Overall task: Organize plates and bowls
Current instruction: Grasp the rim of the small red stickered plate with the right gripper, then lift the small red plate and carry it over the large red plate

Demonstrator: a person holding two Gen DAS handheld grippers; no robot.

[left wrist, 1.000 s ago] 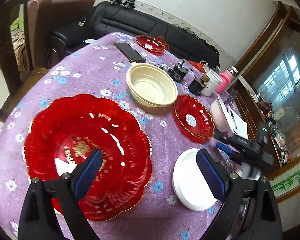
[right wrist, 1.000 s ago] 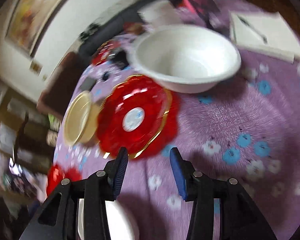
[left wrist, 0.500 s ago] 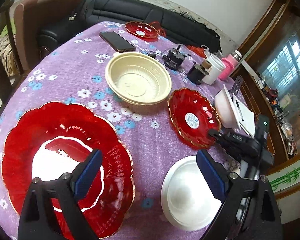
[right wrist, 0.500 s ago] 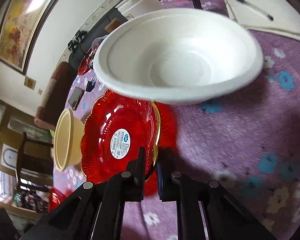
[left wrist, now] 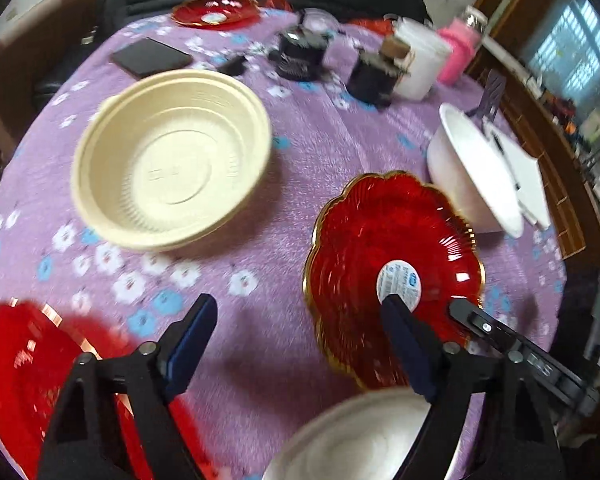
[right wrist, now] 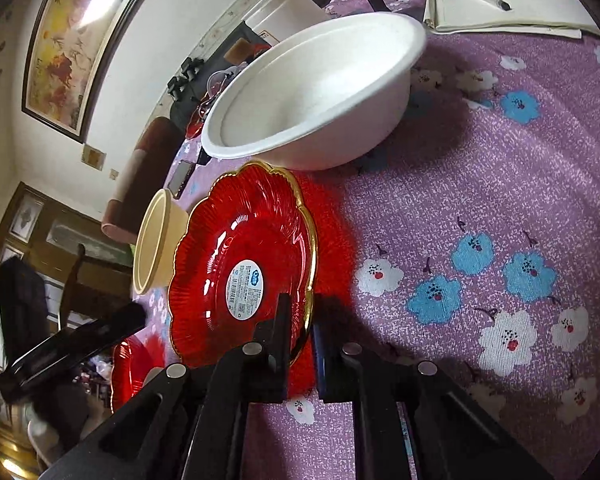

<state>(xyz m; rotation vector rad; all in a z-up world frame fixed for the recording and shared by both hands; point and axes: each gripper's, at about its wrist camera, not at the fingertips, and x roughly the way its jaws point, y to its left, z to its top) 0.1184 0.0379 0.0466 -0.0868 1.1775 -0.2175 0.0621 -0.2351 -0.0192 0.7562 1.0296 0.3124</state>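
Note:
My right gripper (right wrist: pixel 302 326) is shut on the near rim of a small red plate (right wrist: pixel 244 256) with a gold edge and a white sticker, tilting it up off the purple cloth. The same plate (left wrist: pixel 384 248) shows in the left wrist view, with the right gripper (left wrist: pixel 466 314) at its edge. My left gripper (left wrist: pixel 300 332) is open and empty above the cloth. A cream bowl (left wrist: pixel 172 160) sits left of the plate, a white bowl (right wrist: pixel 320 92) behind it. A large red plate (left wrist: pixel 16 376) and a white plate (left wrist: pixel 356 440) lie near me.
Another small red plate (left wrist: pixel 216 10), a black phone (left wrist: pixel 150 56), dark jars (left wrist: pixel 300 54), a white cup (left wrist: pixel 418 64) and a pink bottle (left wrist: pixel 458 54) stand at the table's far side. A notepad with a pen (right wrist: pixel 496 4) lies past the white bowl.
My right gripper closed on the small red plate's rim and lifted that edge. My left gripper moved forward and right, away from the large red plate.

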